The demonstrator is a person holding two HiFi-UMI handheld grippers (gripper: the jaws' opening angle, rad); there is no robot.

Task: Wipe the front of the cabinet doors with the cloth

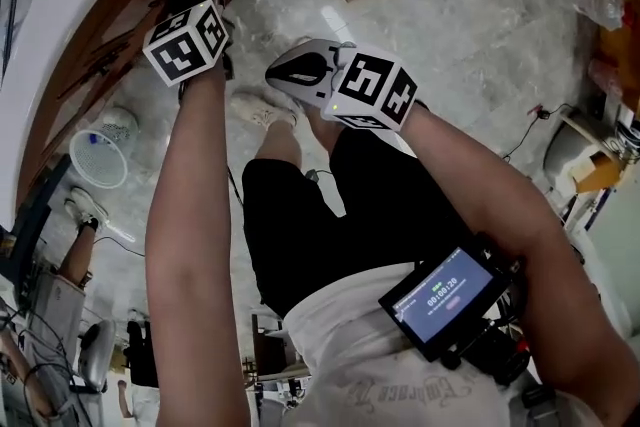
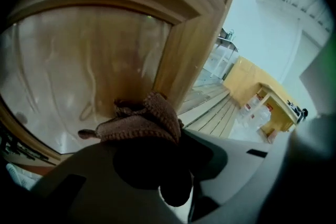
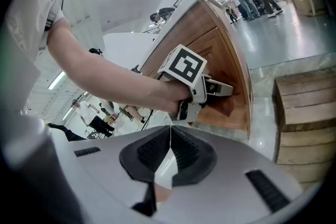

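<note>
Now, left hand-held gripper (image 2: 147, 136) pinching cloth (image 2: 142, 120) by cabinet door (image 2: 194, 44) edge, right hand-held gripper (image 3: 169, 132) pressed together.

Brown cloth (image 2: 140, 122): knitted, coarse and nubbly. Cabinet door (image 2: 202, 23): warm wood, satin-smooth, grain showing. Its glass pane (image 2: 79, 76) is glossy and streaked. Right gripper (image 3: 170, 139): matt grey plastic with ribbed black pads (image 3: 152, 152). Floor (image 1: 460, 35): polished stone, gleaming.

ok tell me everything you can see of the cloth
The cloth is brown with a ribbed, knitted-looking weave, crumpled into a wad with one corner trailing left. The left gripper is shut on it, holding it up at the cabinet door, where its glass meets the wooden frame. Whether it presses the surface is unclear.
</note>
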